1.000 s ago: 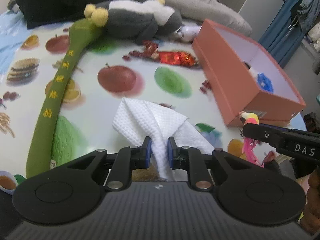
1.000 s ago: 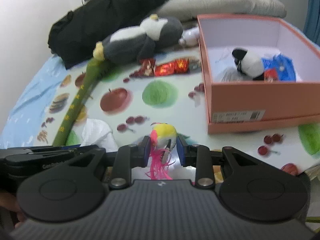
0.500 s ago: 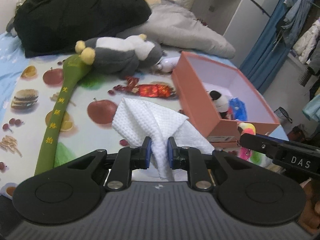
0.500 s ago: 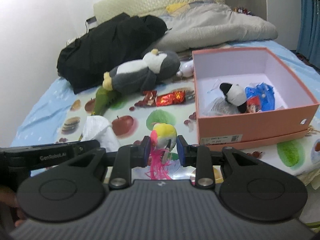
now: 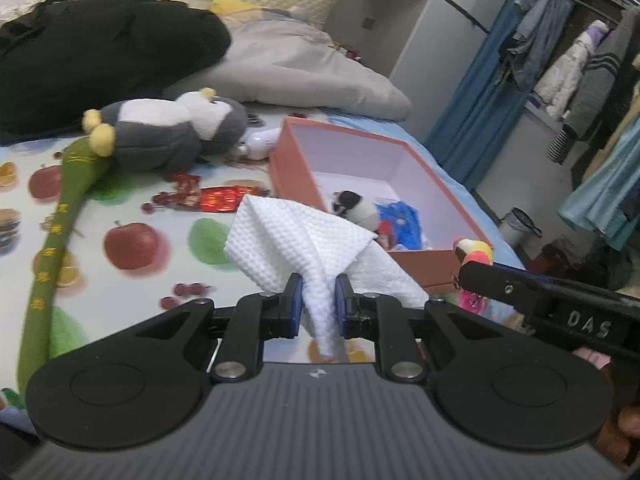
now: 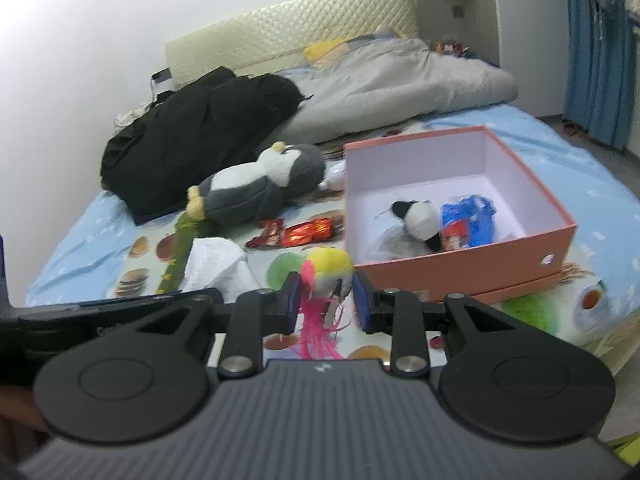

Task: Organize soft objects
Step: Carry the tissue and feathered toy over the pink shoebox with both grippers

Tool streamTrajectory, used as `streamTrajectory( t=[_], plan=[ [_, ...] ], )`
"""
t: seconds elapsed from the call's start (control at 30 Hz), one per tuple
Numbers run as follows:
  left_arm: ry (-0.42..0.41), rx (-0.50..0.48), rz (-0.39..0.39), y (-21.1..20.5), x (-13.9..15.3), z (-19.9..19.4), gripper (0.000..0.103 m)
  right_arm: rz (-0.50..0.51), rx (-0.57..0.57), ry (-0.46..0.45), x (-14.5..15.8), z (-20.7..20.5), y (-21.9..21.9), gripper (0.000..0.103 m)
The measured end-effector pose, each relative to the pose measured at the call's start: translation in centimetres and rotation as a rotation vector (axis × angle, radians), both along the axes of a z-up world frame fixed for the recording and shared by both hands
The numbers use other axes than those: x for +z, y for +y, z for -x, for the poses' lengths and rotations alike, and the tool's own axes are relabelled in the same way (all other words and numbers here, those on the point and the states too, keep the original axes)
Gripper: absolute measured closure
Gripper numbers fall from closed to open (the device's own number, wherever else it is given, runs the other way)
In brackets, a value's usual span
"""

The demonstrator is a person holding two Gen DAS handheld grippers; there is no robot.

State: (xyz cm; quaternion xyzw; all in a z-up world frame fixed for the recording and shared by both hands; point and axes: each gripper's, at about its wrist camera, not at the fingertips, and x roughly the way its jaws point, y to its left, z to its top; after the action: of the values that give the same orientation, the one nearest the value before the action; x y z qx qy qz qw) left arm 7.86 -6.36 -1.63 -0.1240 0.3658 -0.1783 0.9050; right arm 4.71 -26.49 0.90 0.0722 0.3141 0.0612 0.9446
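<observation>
My left gripper is shut on a white waffle cloth and holds it above the fruit-print mat. My right gripper is shut on a small yellow plush toy with pink tassels, also held up in the air; it shows in the left wrist view. An open orange box stands to the right and holds a small panda plush and a blue packet. The cloth also shows in the right wrist view.
A grey penguin plush and a long green plush stick lie on the mat at the left. Red candy wrappers lie near the box. A black coat and a grey duvet are behind.
Both grippers have risen from the mat with their loads and now look more level across the bed. The box has come nearer the centre of both views.
</observation>
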Motion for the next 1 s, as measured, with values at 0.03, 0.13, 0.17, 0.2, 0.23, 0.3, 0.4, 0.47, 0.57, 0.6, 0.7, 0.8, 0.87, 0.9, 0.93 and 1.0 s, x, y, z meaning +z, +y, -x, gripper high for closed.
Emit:
streamTrajectory(
  t=[0.03, 0.13, 0.17, 0.2, 0.23, 0.3, 0.4, 0.47, 0.57, 0.6, 0.7, 0.8, 0.87, 0.9, 0.93, 1.0],
  plan=[
    [-0.002, -0.007, 0.003, -0.4, 0.0, -0.1, 0.083, -0.001, -0.011, 0.004, -0.1, 0.1, -0.5, 0.071],
    [0.004, -0.035, 0.001, -1.7, 0.0, -0.7, 0.083, -0.012, -0.041, 0.012, -0.5, 0.1, -1.7, 0.071],
    [0.007, -0.044, 0.000, -2.2, 0.0, -0.9, 0.083, -0.019, -0.053, 0.017, -0.6, 0.0, -2.2, 0.071],
    [0.009, -0.053, -0.003, -2.6, 0.0, -1.2, 0.083, -0.031, -0.063, 0.022, -0.8, -0.1, -2.6, 0.071],
    [0.011, -0.060, -0.008, -3.0, 0.0, -1.5, 0.083, -0.038, -0.073, 0.025, -0.9, -0.3, -3.1, 0.071],
    [0.014, -0.076, -0.013, -3.9, -0.1, -2.4, 0.083, -0.049, -0.087, 0.027, -1.0, -0.8, -3.8, 0.071],
    [0.024, -0.091, -0.008, -5.2, -0.2, -4.1, 0.083, -0.065, -0.100, 0.030, -1.2, -1.9, -5.0, 0.071],
    [0.032, -0.100, -0.010, -6.1, -0.2, -5.6, 0.083, -0.079, -0.094, 0.038, -1.3, -3.0, -5.8, 0.071],
    [0.041, -0.117, -0.017, -7.6, -0.4, -8.0, 0.083, -0.070, -0.092, 0.048, -1.4, -4.8, -6.7, 0.071],
    [0.045, -0.122, -0.020, -8.0, -0.5, -8.7, 0.083, -0.066, -0.092, 0.047, -1.4, -5.3, -7.1, 0.071],
    [0.053, -0.130, -0.037, -9.5, -1.0, -11.3, 0.083, -0.060, -0.102, 0.054, -1.6, -7.2, -8.5, 0.071],
    [0.073, -0.136, -0.049, -10.7, -1.6, -14.0, 0.083, -0.072, -0.119, 0.072, -2.3, -9.2, -9.9, 0.071],
    [0.087, -0.138, -0.052, -11.3, -2.2, -15.8, 0.083, -0.082, -0.128, 0.086, -2.7, -10.6, -10.9, 0.071],
    [0.092, -0.142, -0.057, -11.6, -2.4, -16.7, 0.083, -0.086, -0.131, 0.093, -3.0, -11.3, -11.3, 0.071],
    [0.097, -0.145, -0.063, -12.0, -2.7, -17.6, 0.083, -0.090, -0.128, 0.100, -3.3, -12.0, -11.7, 0.071],
    [0.118, -0.148, -0.067, -12.7, -3.5, -19.5, 0.083, -0.096, -0.122, 0.116, -3.9, -13.6, -12.4, 0.071]
  ],
)
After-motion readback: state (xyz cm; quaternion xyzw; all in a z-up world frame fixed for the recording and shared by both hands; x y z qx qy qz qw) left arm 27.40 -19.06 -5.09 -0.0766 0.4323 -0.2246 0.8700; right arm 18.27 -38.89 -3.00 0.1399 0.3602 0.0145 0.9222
